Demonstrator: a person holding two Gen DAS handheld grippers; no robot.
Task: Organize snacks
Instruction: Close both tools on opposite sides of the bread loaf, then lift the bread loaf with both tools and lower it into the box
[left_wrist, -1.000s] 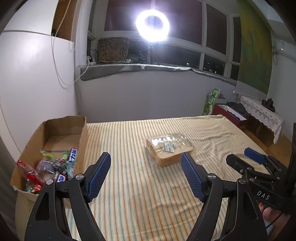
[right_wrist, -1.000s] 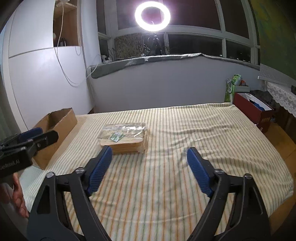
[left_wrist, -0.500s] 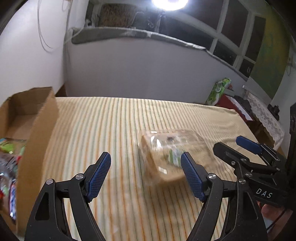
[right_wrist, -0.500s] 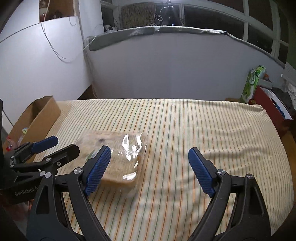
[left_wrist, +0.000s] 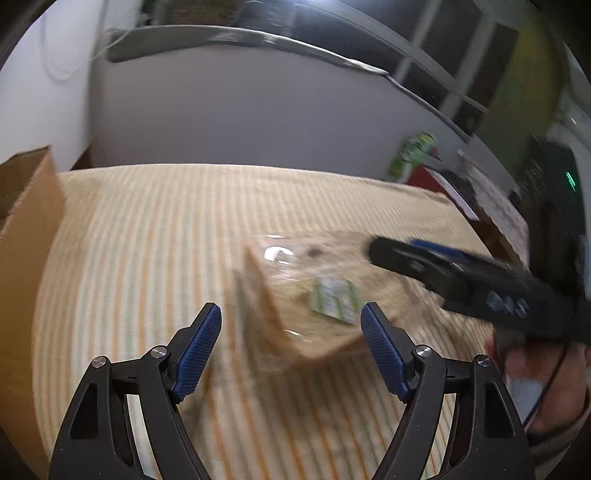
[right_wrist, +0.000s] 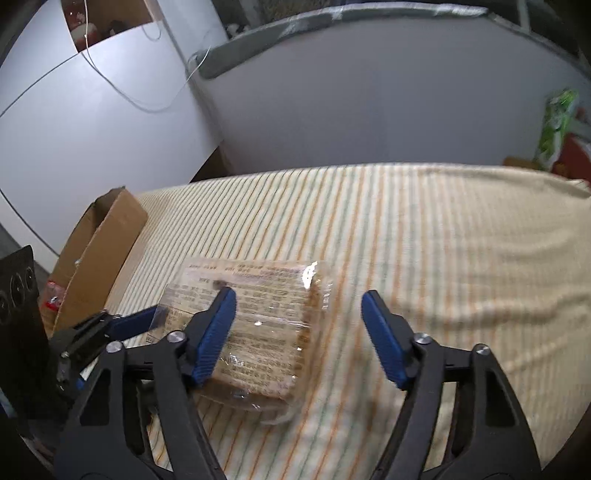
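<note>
Two grippers flank one wrapped bread pack (right_wrist: 255, 332) on the bed (right_wrist: 424, 236): left gripper (left_wrist: 291, 343) fingers open and empty, right gripper (right_wrist: 299, 332) fingers closing, gripping nothing.

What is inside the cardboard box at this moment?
Little shows. In the right wrist view the cardboard box lies at the bed's left edge; a red and clear wrapper peeks out at its near end. Its wall and the left tool hide the rest.

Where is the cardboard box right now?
The cardboard box sits at the left edge of the striped cloth, left of the wrapped bread pack; the left wrist view shows only its near wall.
</note>
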